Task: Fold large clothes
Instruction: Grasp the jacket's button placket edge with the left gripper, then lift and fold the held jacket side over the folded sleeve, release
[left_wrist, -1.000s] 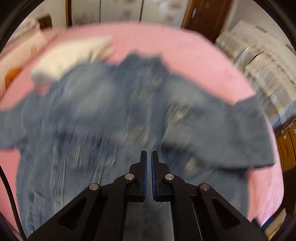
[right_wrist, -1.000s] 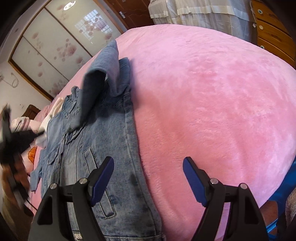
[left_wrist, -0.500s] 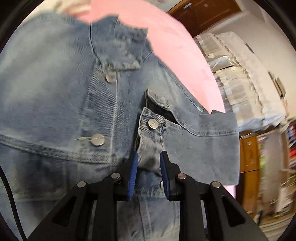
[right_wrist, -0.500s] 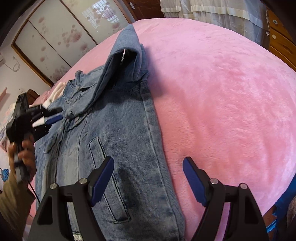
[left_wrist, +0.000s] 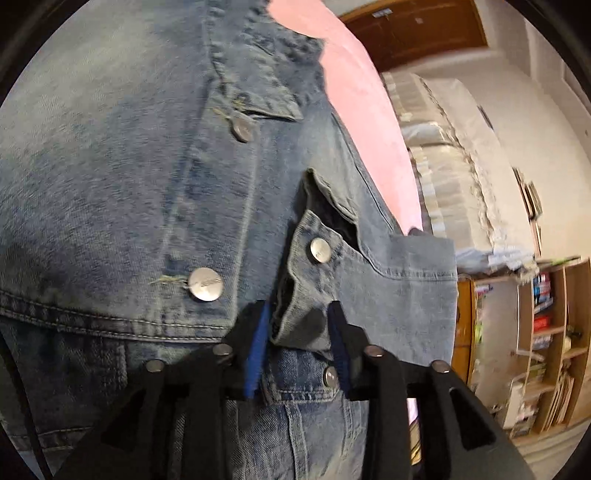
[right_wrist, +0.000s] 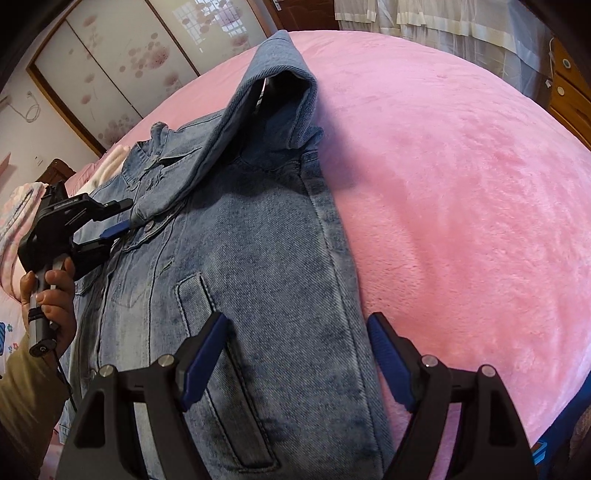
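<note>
- Bed w/ fuzzy pink blanket (right_wrist: 461, 177) fills most of the right wrist view; carries everything else.
- Faded blue denim jacket (right_wrist: 258, 258) lies front-up on the pink blanket, toward its left side in the right wrist view, collar at the far end, hem near the camera. One sleeve (right_wrist: 236, 125) is folded back over the chest, arching up at the shoulder.
- Sleeve's buttoned cuff (left_wrist: 369, 280) rests on the jacket front, just beside the button placket.
- Left gripper (left_wrist: 297, 332): held by a hand (right_wrist: 51, 295) in a tan sleeve. Jaws have just been opening, now partly apart; cuff edge sits between them, blue pads not pressing it – released.
- Right gripper (right_wrist: 295, 354): jaws wide apart, holding nothing, hovering over the jacket's side edge near the hem, one finger above denim, the other above pink blanket.
- Silver metal buttons (left_wrist: 205, 283) run down the placket, beside the cuff.
</note>
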